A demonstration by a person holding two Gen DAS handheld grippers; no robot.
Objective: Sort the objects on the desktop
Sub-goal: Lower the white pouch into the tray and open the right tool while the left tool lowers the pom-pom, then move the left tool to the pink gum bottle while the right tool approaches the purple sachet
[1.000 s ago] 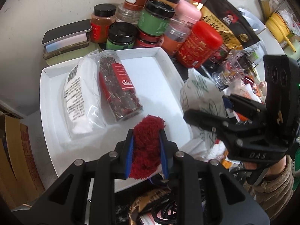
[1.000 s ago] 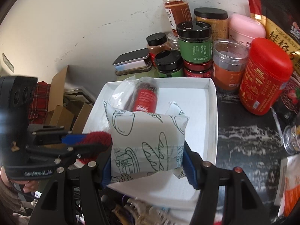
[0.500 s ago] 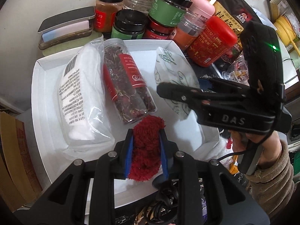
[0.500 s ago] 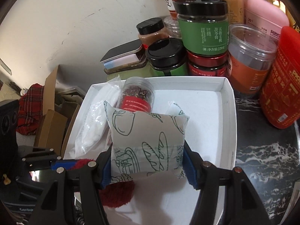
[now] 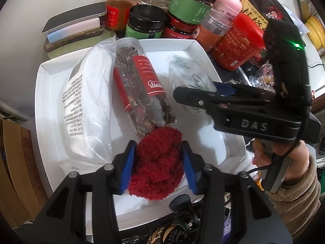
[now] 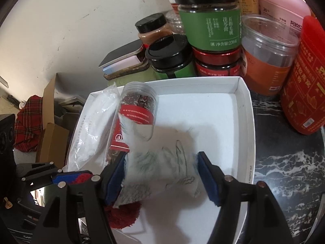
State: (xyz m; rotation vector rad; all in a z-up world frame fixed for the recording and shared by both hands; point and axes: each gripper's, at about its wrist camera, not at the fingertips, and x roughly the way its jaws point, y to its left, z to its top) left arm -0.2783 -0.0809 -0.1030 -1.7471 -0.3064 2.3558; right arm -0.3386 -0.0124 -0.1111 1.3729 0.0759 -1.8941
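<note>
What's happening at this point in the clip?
A person is sorting desk clutter into a white tray, one claw in each hand. The left claw is shut on a red fluffy cloth over the tray's near edge. The right claw stands open; its printed packet is blurred, apparently dropping beside the dried-flower jar.

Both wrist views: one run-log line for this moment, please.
left gripper: shut on red cloth | right gripper: open, printed packet blurred between jaws | tray: holds jar, white bag
</note>
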